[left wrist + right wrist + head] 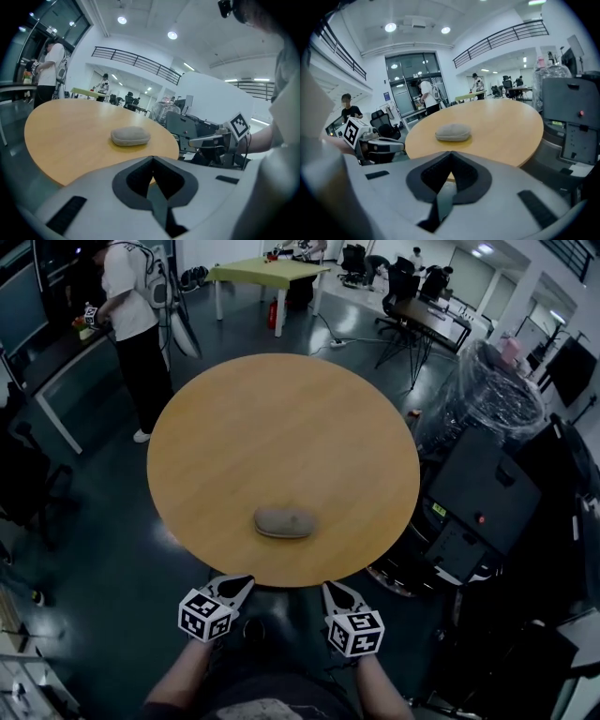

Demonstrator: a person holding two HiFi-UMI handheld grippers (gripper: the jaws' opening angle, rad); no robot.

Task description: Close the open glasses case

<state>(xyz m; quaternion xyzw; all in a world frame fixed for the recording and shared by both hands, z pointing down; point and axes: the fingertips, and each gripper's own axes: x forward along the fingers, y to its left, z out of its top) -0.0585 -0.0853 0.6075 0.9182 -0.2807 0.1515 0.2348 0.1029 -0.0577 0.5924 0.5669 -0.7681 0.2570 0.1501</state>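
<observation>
Though the glasses case looks shut, its seam is indistinct

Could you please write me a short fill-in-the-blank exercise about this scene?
The grey oval fabric glasses case lies on the ____ light wooden table.
The left gripper and the right gripper both have their jaws ____.
Neither gripper ____ the case.
Missing words: round; shut; touches.

Ceiling lamps give bright, even light in both gripper views; the head view is dimmer. Edges curve strongly and turn dark.
</observation>
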